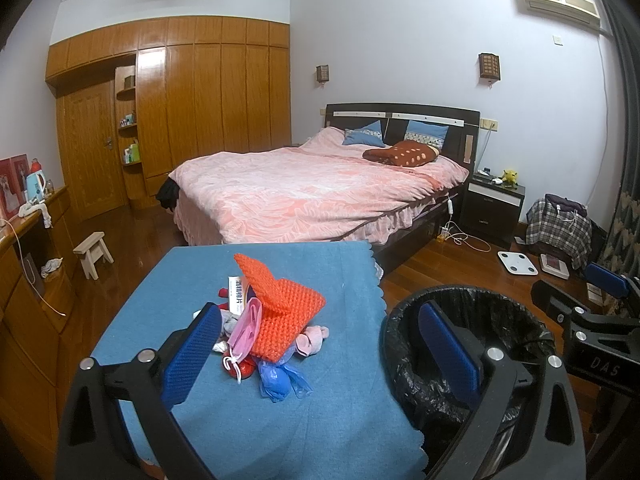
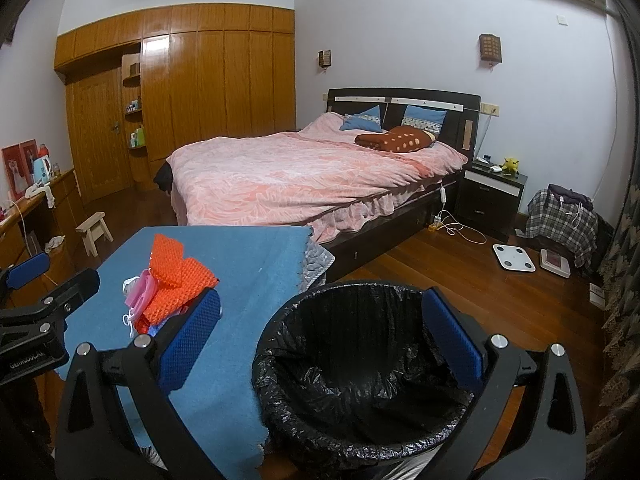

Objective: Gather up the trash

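Hovering with both claws spread wide and empty, I have my left gripper (image 1: pixel 316 344) over the trash pile (image 1: pixel 272 328) on the blue cloth (image 1: pixel 340 412) and my right gripper (image 2: pixel 320 344) above the black-lined bin (image 2: pixel 360 372) just beside it. Risk: grabbing the orange foam mesh (image 1: pixel 280 304) on top could drag the loose wrappers off the table edge, or snag the cloth.

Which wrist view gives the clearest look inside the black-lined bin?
The right wrist view: the bin sits nearly centred, its liner's interior visible and apparently empty. In the left wrist view it is off to the right, partly hidden behind a finger.
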Demonstrator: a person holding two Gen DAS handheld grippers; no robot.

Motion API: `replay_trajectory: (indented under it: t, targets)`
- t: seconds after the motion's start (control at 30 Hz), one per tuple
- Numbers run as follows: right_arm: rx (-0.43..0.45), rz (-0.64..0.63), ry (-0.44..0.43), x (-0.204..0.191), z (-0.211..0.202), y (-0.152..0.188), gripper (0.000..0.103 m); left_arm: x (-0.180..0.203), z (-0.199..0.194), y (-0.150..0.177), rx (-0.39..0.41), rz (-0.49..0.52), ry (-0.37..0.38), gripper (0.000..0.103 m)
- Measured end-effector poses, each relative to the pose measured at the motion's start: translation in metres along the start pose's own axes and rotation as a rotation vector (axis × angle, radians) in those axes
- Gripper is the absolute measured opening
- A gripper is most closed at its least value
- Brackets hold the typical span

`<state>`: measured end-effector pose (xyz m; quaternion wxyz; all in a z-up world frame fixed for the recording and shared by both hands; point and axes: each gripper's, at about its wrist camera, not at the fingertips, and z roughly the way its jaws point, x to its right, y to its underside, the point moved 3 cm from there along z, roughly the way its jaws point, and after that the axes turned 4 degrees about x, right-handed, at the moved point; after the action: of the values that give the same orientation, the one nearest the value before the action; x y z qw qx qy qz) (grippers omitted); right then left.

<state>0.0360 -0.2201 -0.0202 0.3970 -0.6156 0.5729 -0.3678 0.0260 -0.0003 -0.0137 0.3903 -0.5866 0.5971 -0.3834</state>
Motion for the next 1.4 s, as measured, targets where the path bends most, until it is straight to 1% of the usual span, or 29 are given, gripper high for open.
replay_trajectory:
  t: [0.97, 1.13, 1.27, 1.4]
  targets:
    - [-0.005, 0.004, 0.000, -0.001, 0.002, 0.001, 0.098, 0.000, 0.000, 0.000, 0.000, -0.002, 0.000, 0.097]
    - [-0.007, 0.001, -0.006, -0.006, 0.004, 0.001, 0.098, -0.009, 0.007, 0.002, -0.001, -0.008, -0.004, 0.097]
    - [-0.008, 0.000, -0.020, -0.016, 0.016, 0.005, 0.098, -0.019, 0.008, 0.002, -0.001, -0.014, -0.024, 0.097]
    - [-0.014, -0.001, -0.047, -0.029, 0.030, 0.009, 0.098, -0.036, 0.016, 0.005, -0.005, -0.023, -0.068, 0.097]
